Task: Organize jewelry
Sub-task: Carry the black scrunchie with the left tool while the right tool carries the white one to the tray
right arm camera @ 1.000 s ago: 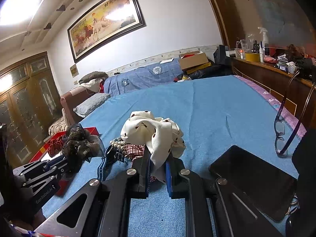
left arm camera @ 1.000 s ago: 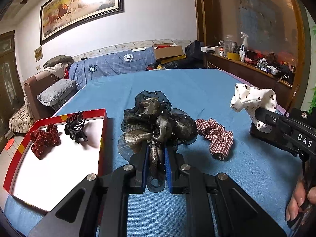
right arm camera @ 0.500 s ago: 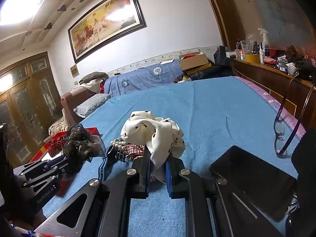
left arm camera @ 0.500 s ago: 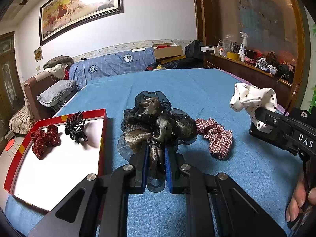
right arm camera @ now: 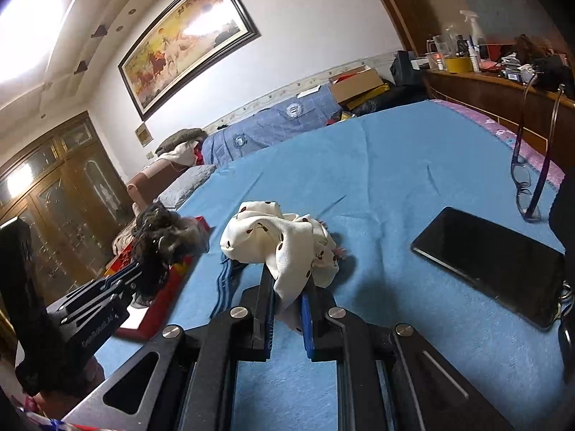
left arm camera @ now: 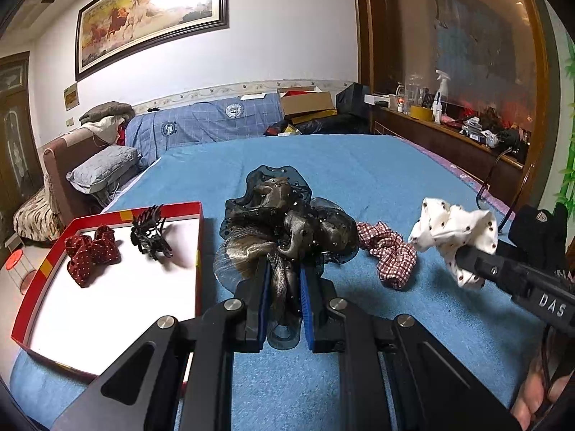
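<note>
Dark organza scrunchie (left arm camera: 287, 230): sheer, beaded, bronze folds; tail hidden between pads of left gripper (left arm camera: 284, 298), clamped on it, just off right edge of red-rimmed tray (left arm camera: 107, 309). White dotted scrunchie (right arm camera: 284, 244): pinched in right gripper (right arm camera: 287, 309), lifted above blue bedspread (right arm camera: 395, 186). Checked scrunchie (left arm camera: 388, 251): partly covered in right wrist view. In tray's far-left corner: red dotted scrunchie (left arm camera: 90, 251), black claw clip (left arm camera: 149, 233). Phone (right arm camera: 492, 265) near bedspread's right edge.
</note>
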`<act>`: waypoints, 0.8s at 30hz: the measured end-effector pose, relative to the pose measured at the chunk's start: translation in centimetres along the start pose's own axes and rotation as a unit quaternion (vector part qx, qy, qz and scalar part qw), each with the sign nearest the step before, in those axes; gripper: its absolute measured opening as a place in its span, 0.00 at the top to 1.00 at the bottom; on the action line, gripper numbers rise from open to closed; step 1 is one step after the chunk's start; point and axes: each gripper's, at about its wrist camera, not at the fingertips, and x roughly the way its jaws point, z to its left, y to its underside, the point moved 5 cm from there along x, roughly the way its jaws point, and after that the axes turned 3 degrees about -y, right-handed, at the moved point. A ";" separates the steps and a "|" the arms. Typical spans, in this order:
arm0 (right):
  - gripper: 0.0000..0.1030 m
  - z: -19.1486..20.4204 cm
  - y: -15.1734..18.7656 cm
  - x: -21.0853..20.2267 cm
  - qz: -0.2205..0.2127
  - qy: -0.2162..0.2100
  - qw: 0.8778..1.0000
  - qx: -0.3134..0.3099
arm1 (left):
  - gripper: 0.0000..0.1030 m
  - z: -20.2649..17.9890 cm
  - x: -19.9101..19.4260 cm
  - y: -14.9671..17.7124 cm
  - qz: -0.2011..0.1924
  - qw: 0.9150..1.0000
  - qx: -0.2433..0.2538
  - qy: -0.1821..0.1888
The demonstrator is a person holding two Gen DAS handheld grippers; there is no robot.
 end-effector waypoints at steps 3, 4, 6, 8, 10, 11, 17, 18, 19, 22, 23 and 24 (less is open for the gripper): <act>0.87 0.6 0.2 0.2 0.006 -0.001 1.000 -0.008 | 0.86 0.3 -0.5 0.0 -0.003 1.000 -0.004 -0.001; 0.87 0.8 0.2 0.2 0.008 0.000 1.000 -0.011 | 0.86 0.5 -0.6 0.0 -0.003 1.000 -0.005 -0.001; 0.87 1.2 0.1 0.3 0.009 -0.001 1.000 -0.017 | 0.86 0.8 -0.7 0.0 -0.004 1.000 -0.008 -0.001; 0.87 1.4 0.1 0.4 0.011 -0.004 1.000 -0.021 | 0.86 1.2 -0.9 0.1 -0.004 1.000 -0.012 -0.002; 0.87 1.7 0.2 0.4 0.013 -0.005 1.000 -0.026 | 0.86 1.5 -1.0 0.0 -0.005 1.000 -0.015 -0.002; 0.87 2.0 0.3 0.4 0.014 -0.005 0.999 -0.029 | 0.86 1.8 -1.1 0.1 -0.005 1.000 -0.019 -0.003; 0.87 3.0 -0.1 0.7 0.017 -0.010 0.999 -0.039 | 0.86 3.2 -1.6 0.2 -0.008 0.999 -0.033 -0.007; 0.87 3.1 -0.1 0.9 0.020 -0.010 0.999 -0.040 | 0.86 3.4 -1.7 0.3 -0.008 0.999 -0.035 -0.008; 0.87 3.1 -0.1 1.0 0.022 -0.010 0.999 -0.042 | 0.86 3.6 -1.7 0.3 -0.007 0.999 -0.037 -0.009; 0.87 3.7 0.0 1.2 0.025 -0.012 0.998 -0.047 | 0.86 4.4 -1.8 0.4 -0.007 0.999 -0.047 -0.013; 0.87 3.8 -0.1 1.3 0.026 -0.014 0.998 -0.049 | 0.86 4.7 -1.9 0.4 -0.007 0.999 -0.050 -0.015; 0.87 4.0 -0.2 1.4 0.027 -0.015 0.998 -0.053 | 0.86 5.0 -1.9 0.4 -0.007 0.998 -0.052 -0.016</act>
